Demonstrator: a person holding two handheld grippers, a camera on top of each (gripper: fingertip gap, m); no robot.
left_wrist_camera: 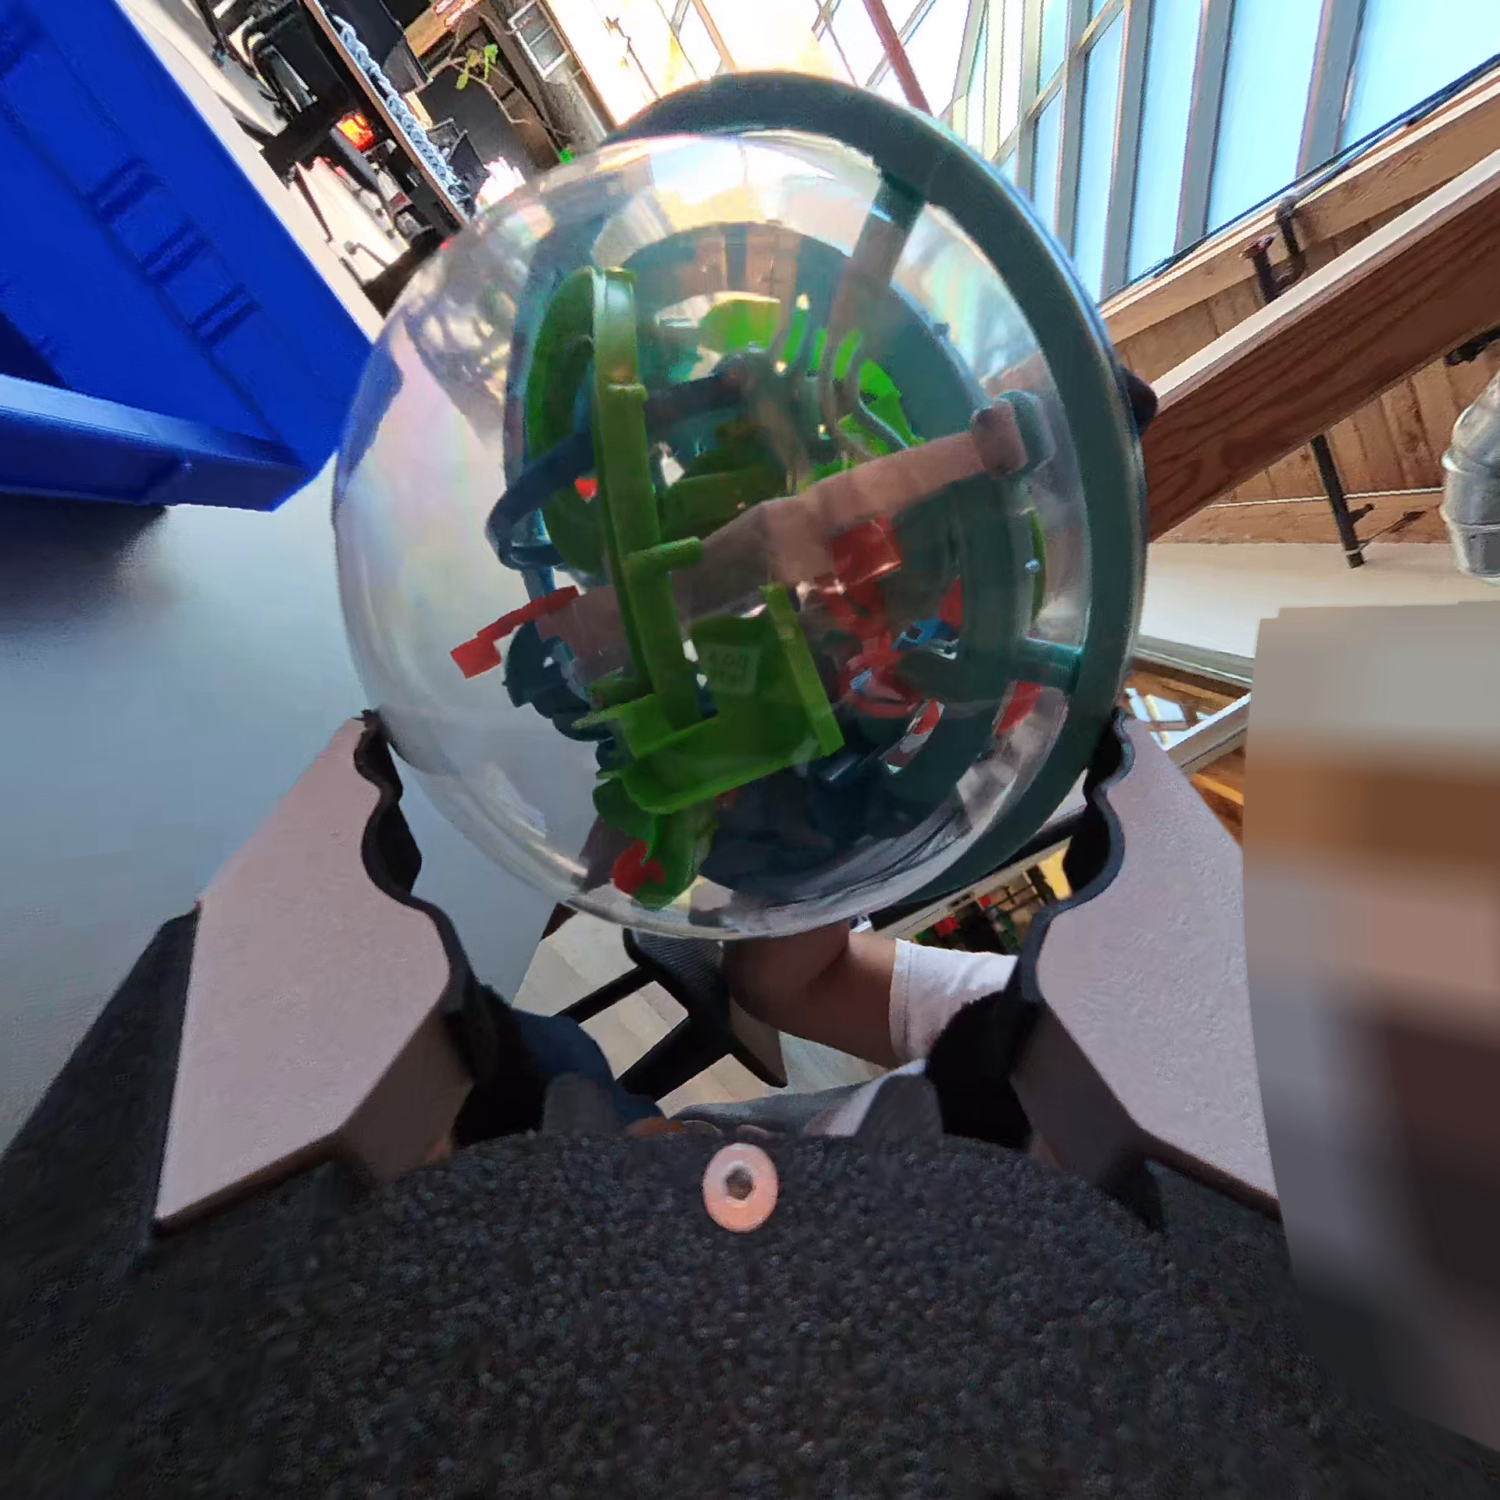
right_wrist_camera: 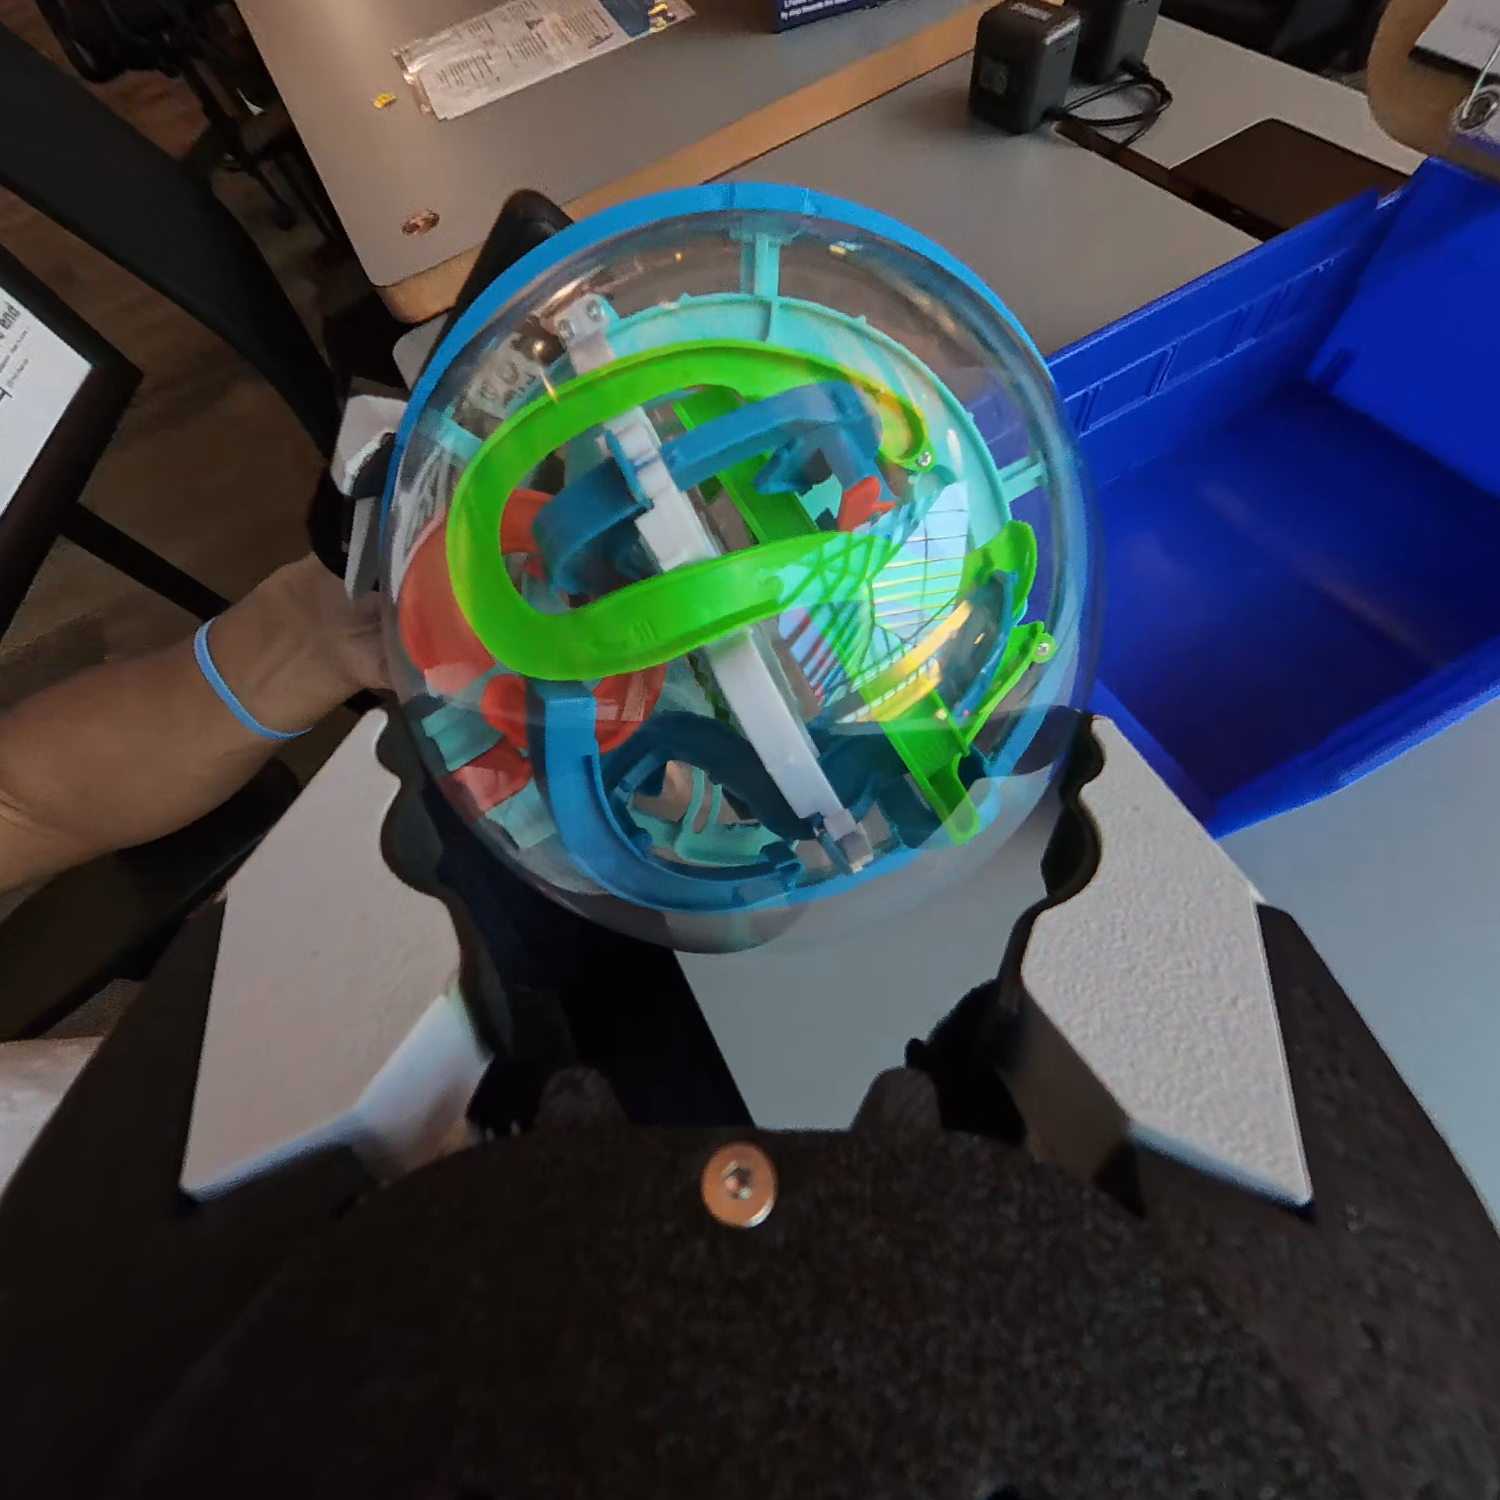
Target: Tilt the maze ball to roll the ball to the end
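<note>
The maze ball [left_wrist_camera: 730, 519] is a clear sphere with green, blue, red and white tracks inside and a blue ring around its middle. It is held up off the grey table [right_wrist_camera: 933, 203], tilted. In the left wrist view my left gripper [left_wrist_camera: 743, 734] is shut on it, with one fingertip [left_wrist_camera: 380, 755] on the clear shell and the other by the ring. In the right wrist view the maze ball [right_wrist_camera: 730, 568] sits between my right gripper's [right_wrist_camera: 740, 751] fingertips [right_wrist_camera: 1079, 771], which press on its lower sides. The left gripper [right_wrist_camera: 361, 487] and a hand show behind the sphere. I cannot make out the small rolling ball.
A blue plastic bin [right_wrist_camera: 1299, 503] stands open on the table just right of the sphere, and also shows in the left wrist view [left_wrist_camera: 146, 268]. A second table [right_wrist_camera: 649, 89] with papers and black devices [right_wrist_camera: 1027, 69] lies beyond. A chair [right_wrist_camera: 162, 227] stands at the left.
</note>
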